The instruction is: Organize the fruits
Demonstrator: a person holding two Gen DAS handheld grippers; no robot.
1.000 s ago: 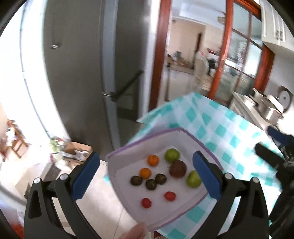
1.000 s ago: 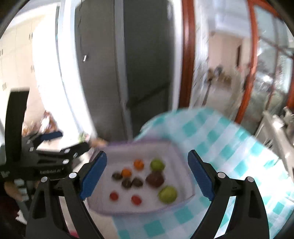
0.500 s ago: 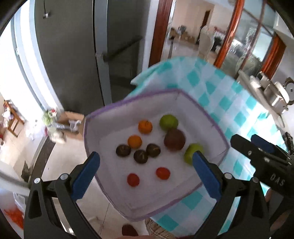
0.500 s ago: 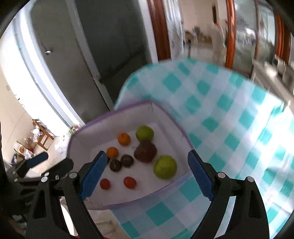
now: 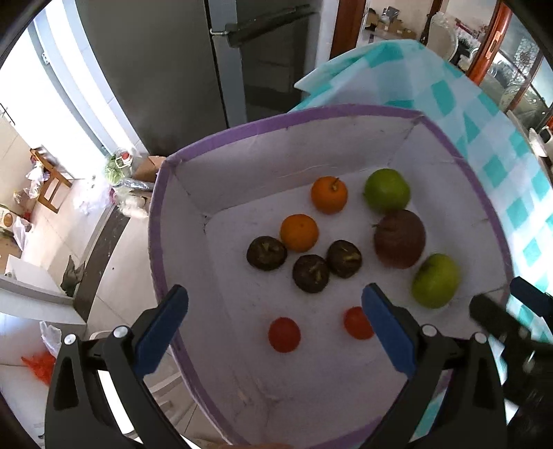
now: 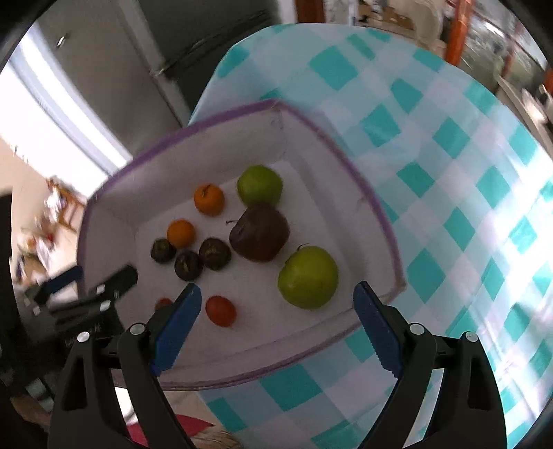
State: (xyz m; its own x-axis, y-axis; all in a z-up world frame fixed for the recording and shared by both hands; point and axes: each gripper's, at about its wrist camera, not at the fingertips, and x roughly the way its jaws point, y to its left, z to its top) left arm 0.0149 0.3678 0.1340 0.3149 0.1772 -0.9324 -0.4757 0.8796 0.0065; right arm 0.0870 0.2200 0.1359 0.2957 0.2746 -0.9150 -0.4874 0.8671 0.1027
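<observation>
A white box with a purple rim (image 5: 276,119) (image 6: 221,119) sits at the near corner of a table with a teal checked cloth (image 6: 449,172). Inside lie two green apples (image 5: 436,280) (image 6: 307,276), a dark red fruit (image 5: 399,243) (image 6: 260,230), two oranges (image 5: 299,232) (image 6: 180,233), three dark brown fruits (image 5: 310,273) (image 6: 188,265) and two small red tomatoes (image 5: 284,334) (image 6: 220,310). My left gripper (image 5: 276,328) hovers open above the box's near left part. My right gripper (image 6: 276,323) hangs open over the near right part, by the closer green apple.
A grey fridge (image 5: 193,69) stands behind the box. Floor clutter and a wooden stool (image 5: 48,183) lie far left. A kitchen counter with pots (image 5: 539,134) runs along the right. A red-framed glass door (image 5: 497,31) is at the back.
Both grippers have come down and closer to the box, which now fills more of each view. Both remain open. The fruits have not moved.
</observation>
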